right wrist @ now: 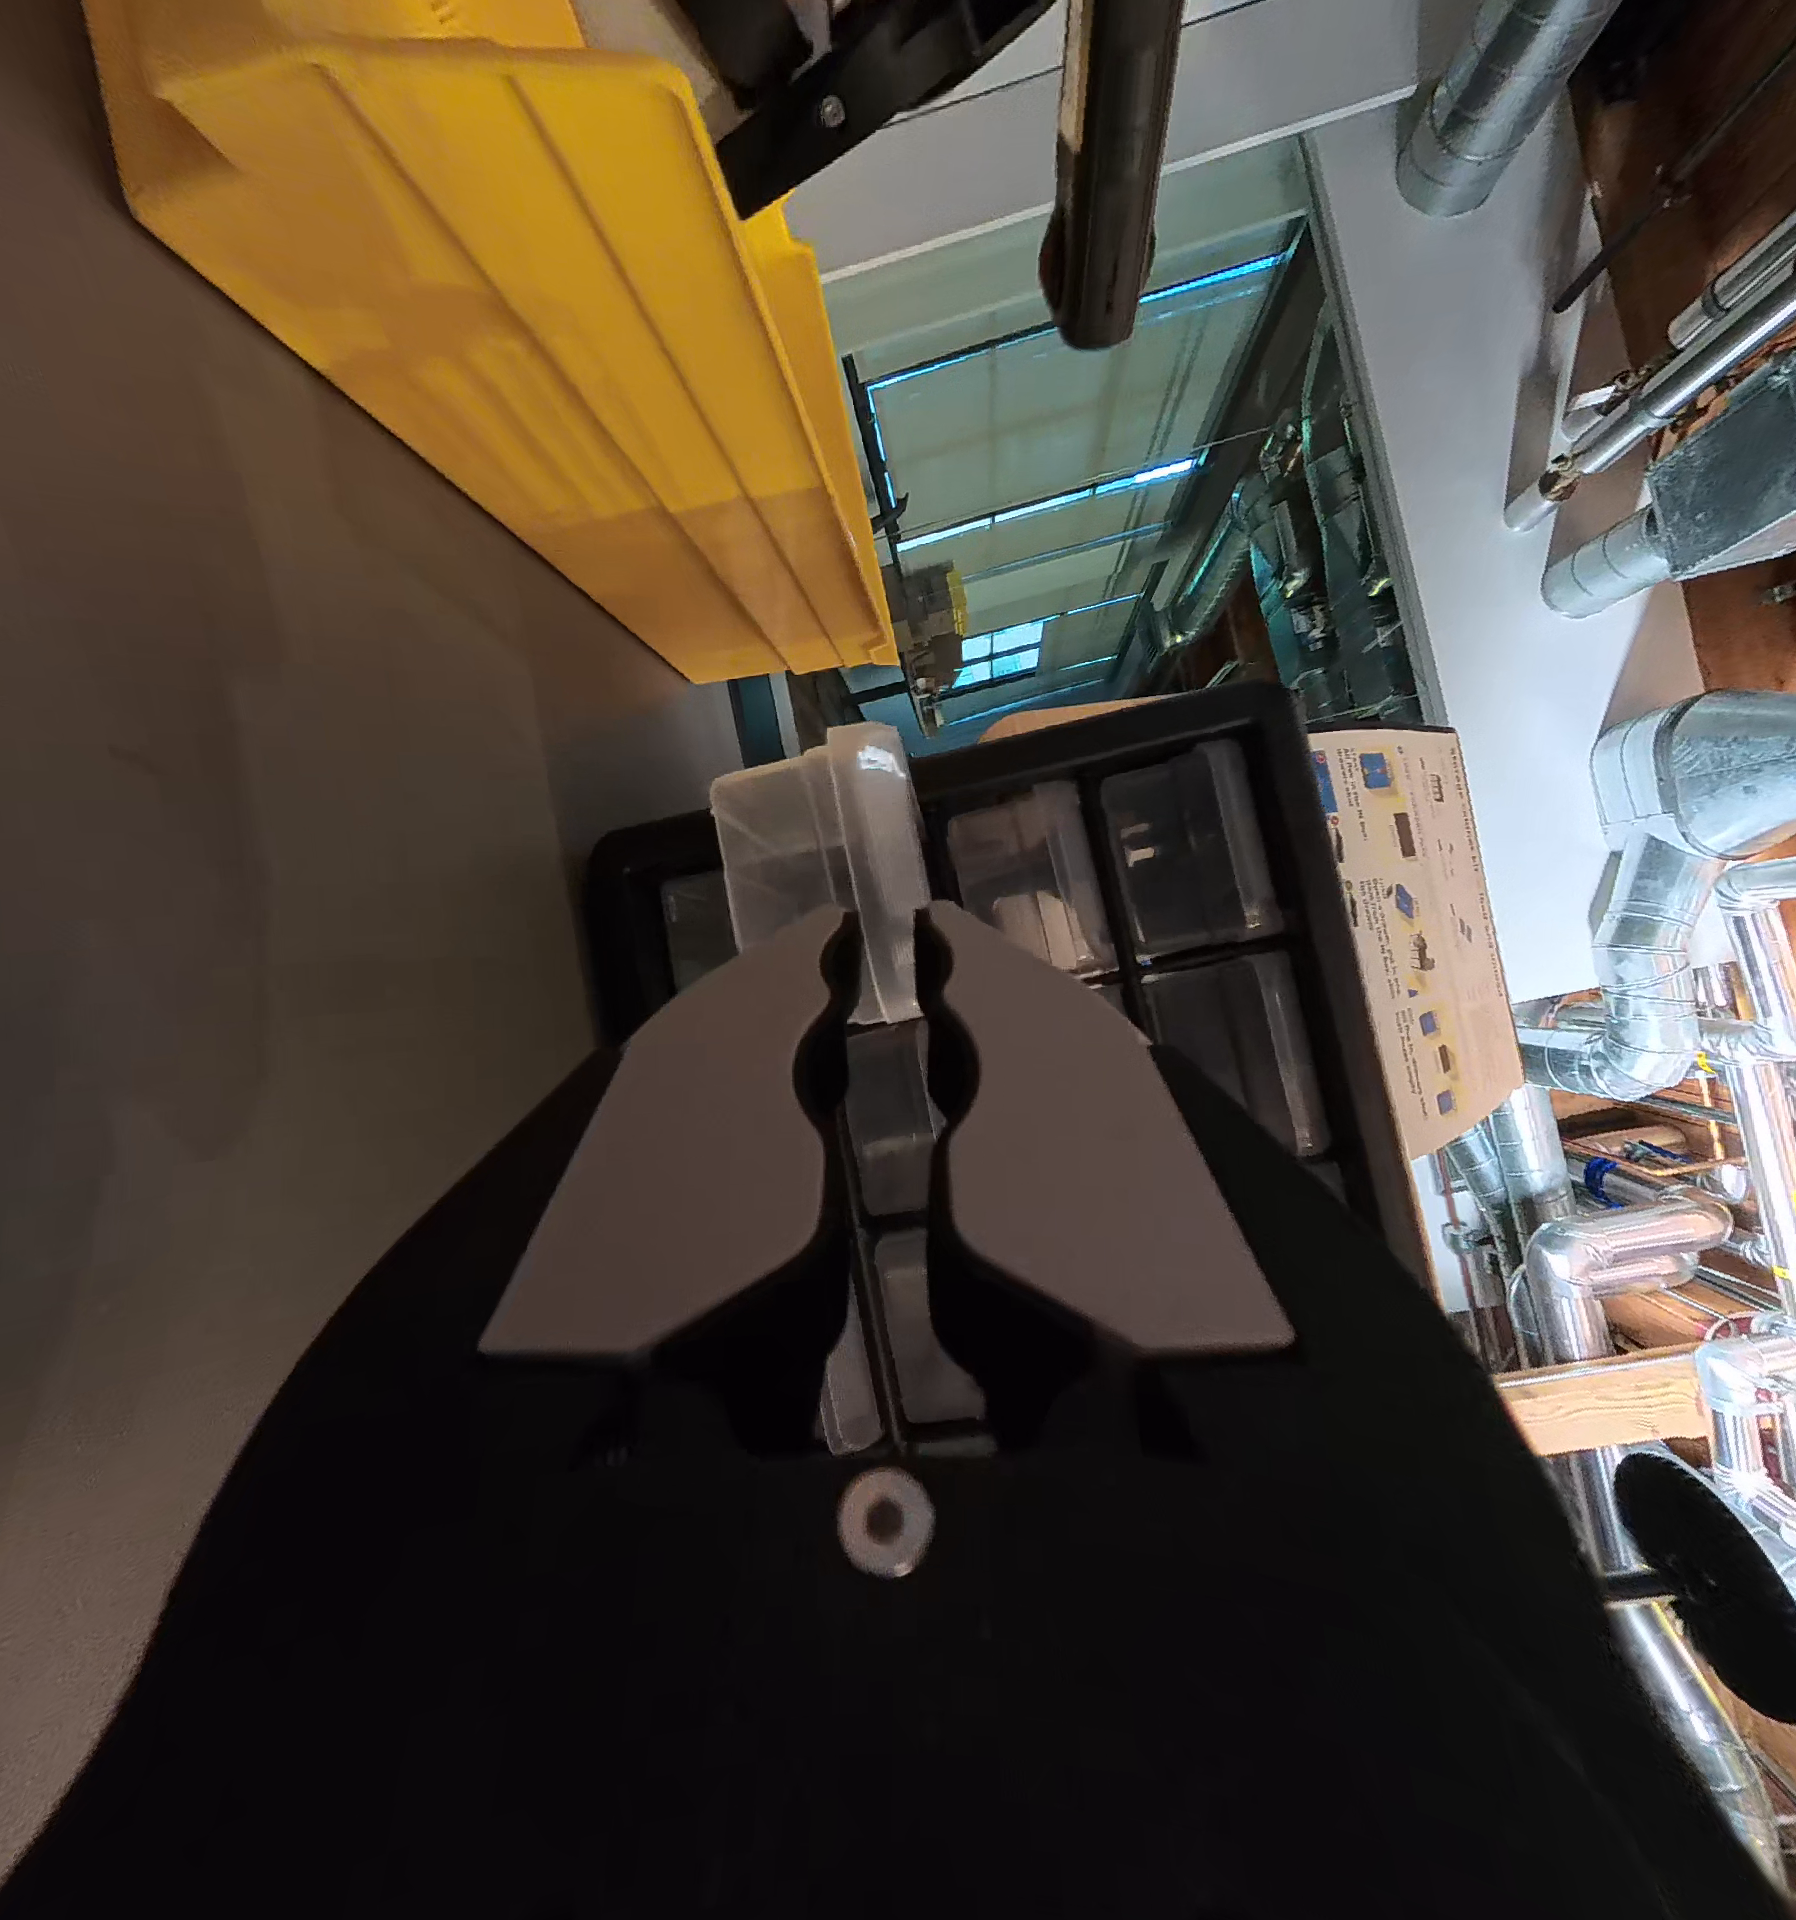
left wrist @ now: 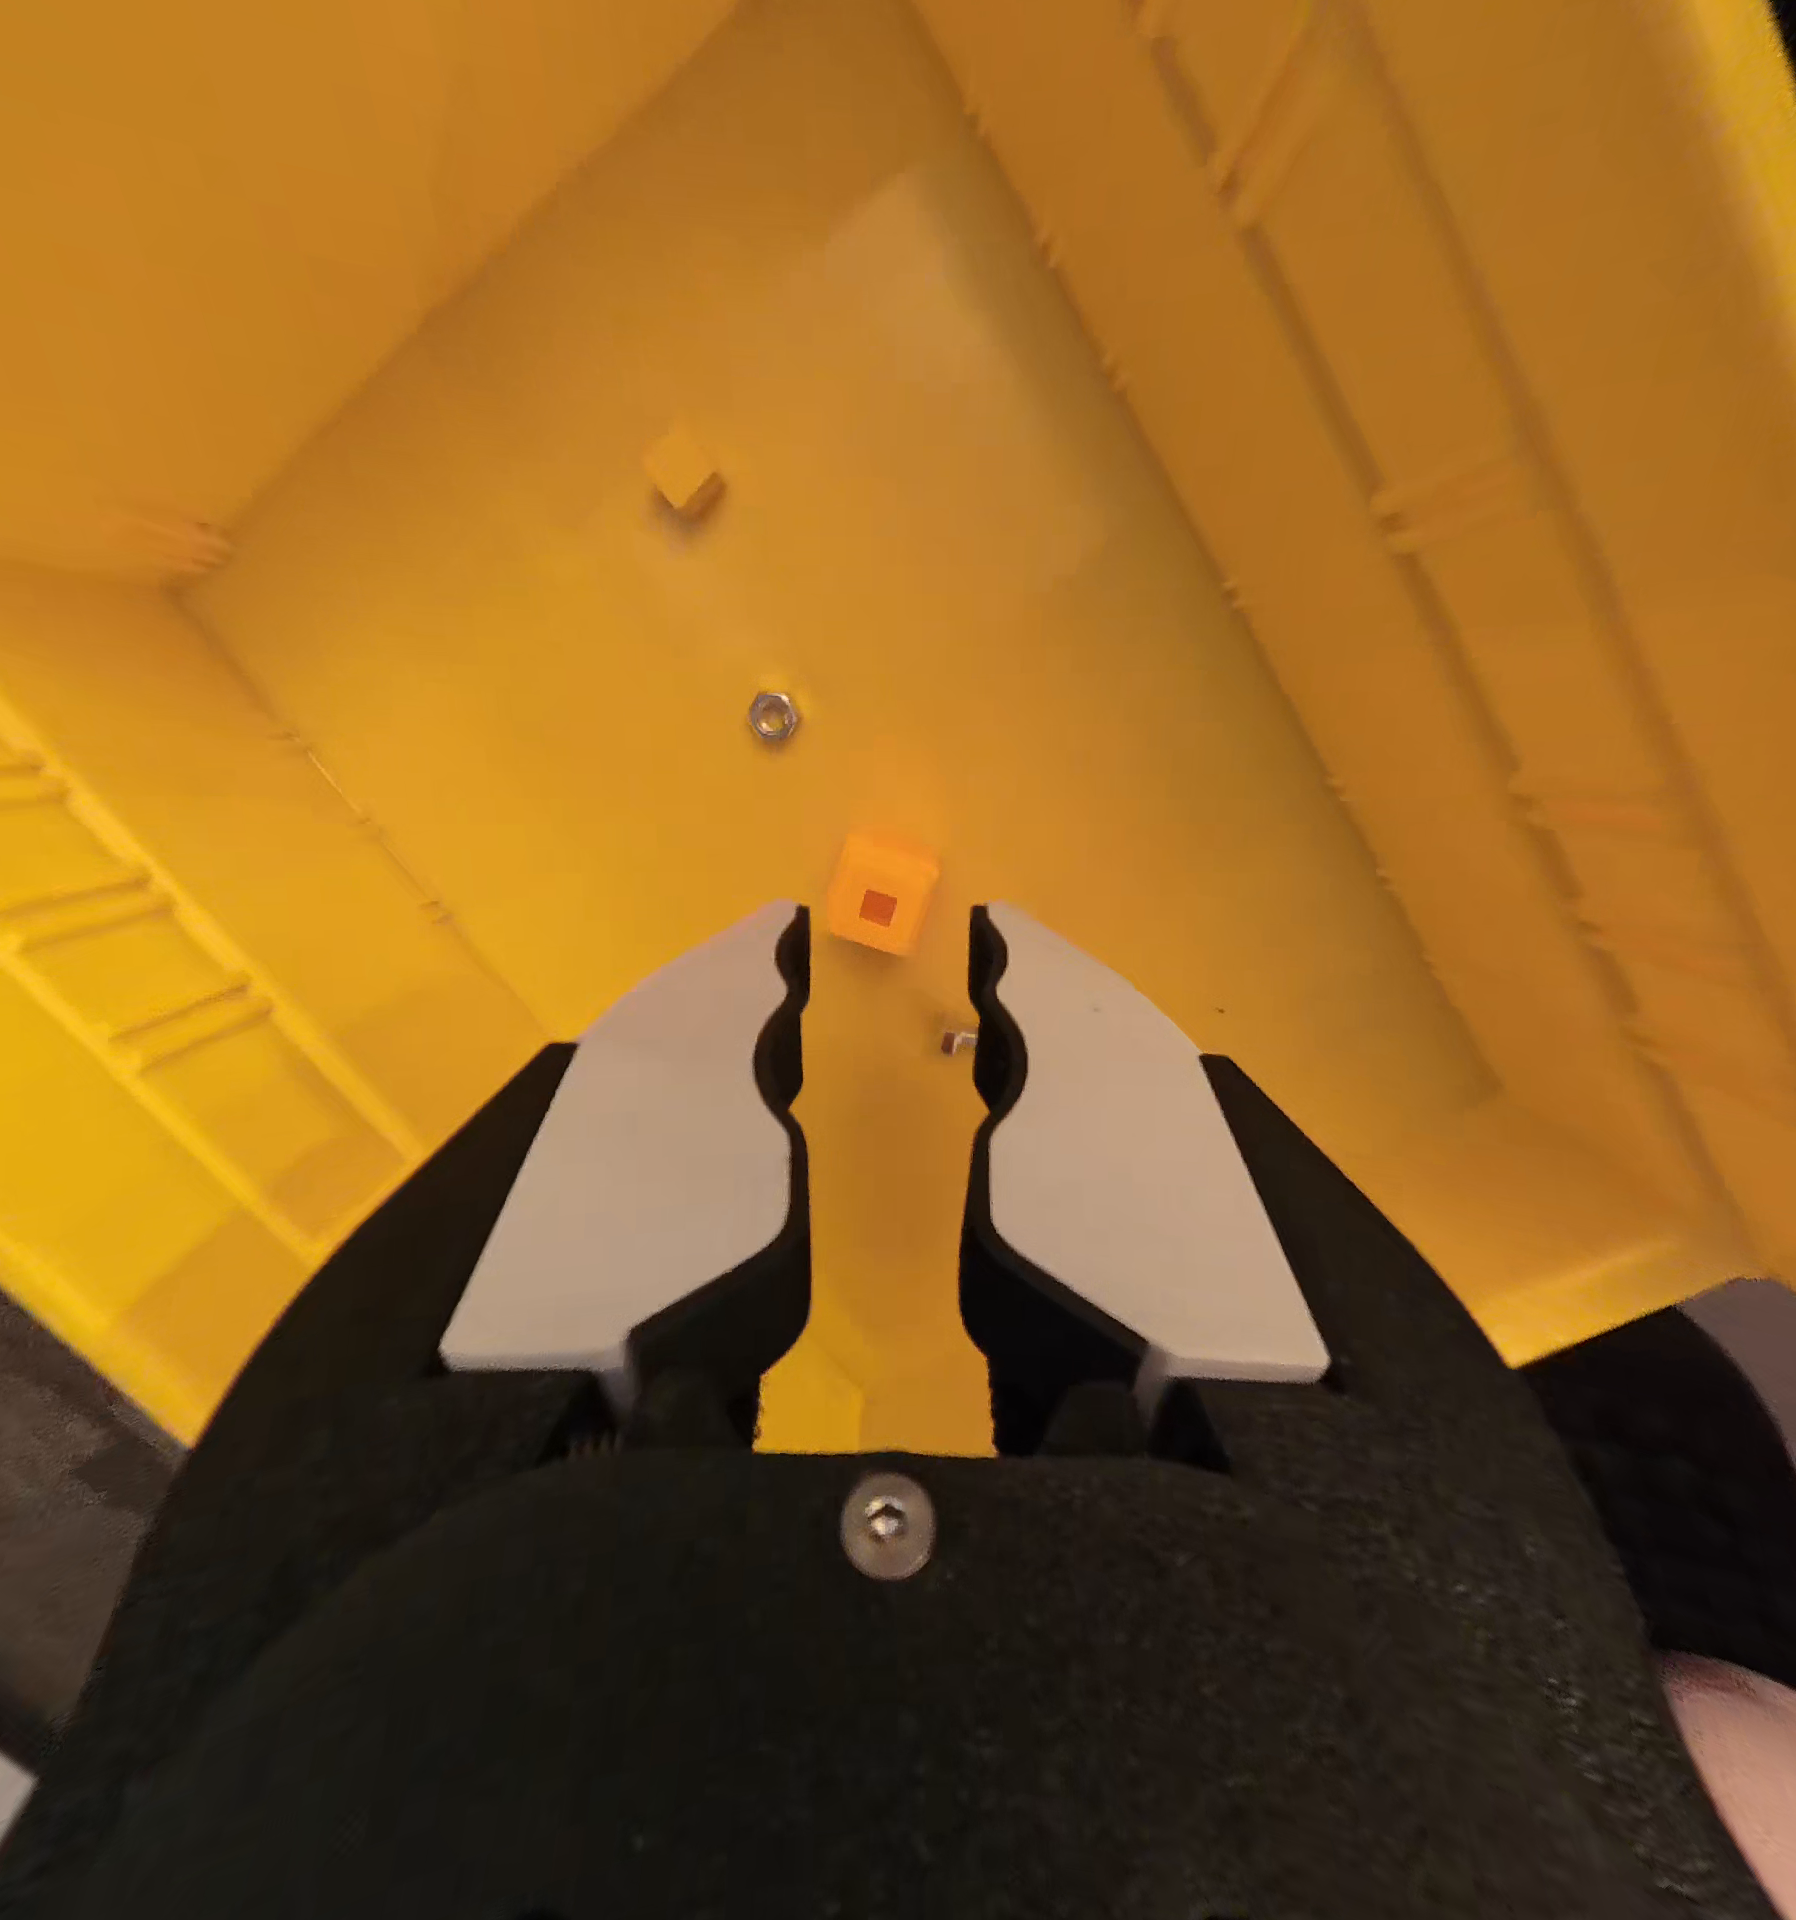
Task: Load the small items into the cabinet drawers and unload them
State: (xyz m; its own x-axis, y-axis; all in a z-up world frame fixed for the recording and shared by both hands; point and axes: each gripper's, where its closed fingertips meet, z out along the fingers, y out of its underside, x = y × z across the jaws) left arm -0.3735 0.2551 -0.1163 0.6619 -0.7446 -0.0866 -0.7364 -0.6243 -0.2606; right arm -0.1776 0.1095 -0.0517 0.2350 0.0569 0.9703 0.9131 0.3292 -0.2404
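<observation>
- In the left wrist view, the yellow bin fills the frame, its ribbed walls rising on both sides around a flat floor.
- On that floor, a small yellow block lies farthest off, and a metal nut sits nearer, apart from it.
- The left gripper reaches down into the bin with its jaws narrowly apart and nothing between them.
- An orange cube with a darker square on its face rests on the floor just past the fingertips, in line with the gap.
- A tiny metal piece lies beside the inner edge of the right-hand finger; what it is cannot be told.
- In the right wrist view, the scene appears turned on its side: a grey table runs along the left, with the yellow bin on it at the top.
- The right gripper is clamped on the front lip of a clear drawer, which sticks out from a black cabinet.
- More clear drawers sit pushed in to the right.
- A printed card lies against the cabinet's far side.
</observation>
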